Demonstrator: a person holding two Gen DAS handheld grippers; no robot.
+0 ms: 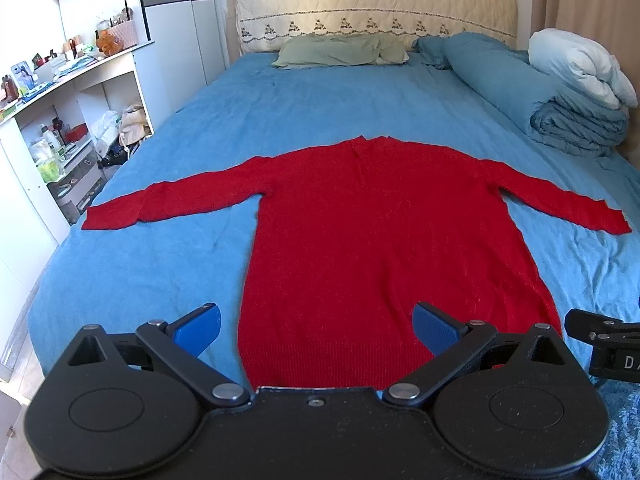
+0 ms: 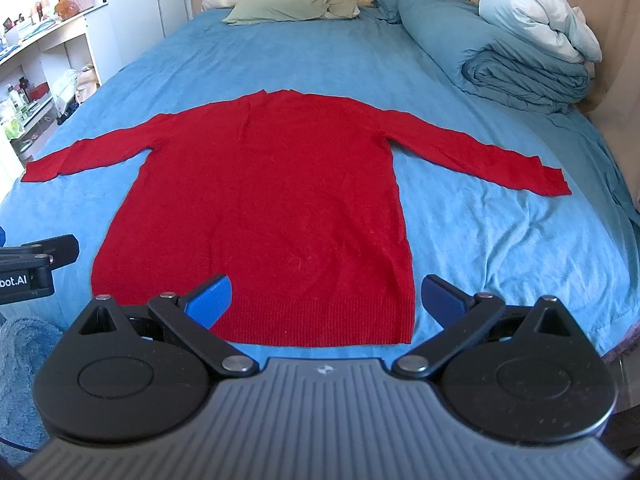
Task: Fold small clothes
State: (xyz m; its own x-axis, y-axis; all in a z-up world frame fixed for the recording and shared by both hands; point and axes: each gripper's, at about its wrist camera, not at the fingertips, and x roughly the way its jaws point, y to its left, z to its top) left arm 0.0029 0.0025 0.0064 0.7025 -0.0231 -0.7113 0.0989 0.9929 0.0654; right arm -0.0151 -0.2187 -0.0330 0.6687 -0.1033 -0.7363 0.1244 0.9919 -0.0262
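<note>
A red sweater (image 1: pixel 380 240) lies flat on the blue bed sheet (image 1: pixel 160 260), both sleeves spread out to the sides and its collar toward the green pillow (image 1: pixel 344 51). The left gripper (image 1: pixel 316 328) hangs over the sweater's left hem corner and the right gripper (image 2: pixel 326 300) over its right hem corner. Both have their jaws spread wide and hold nothing.

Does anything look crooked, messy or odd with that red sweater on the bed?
Nothing stands out. The red sweater lies flat on the blue sheet, both sleeves spread out and the hem straight. Both grippers, left and right, hover open near the hem, touching nothing.
</note>
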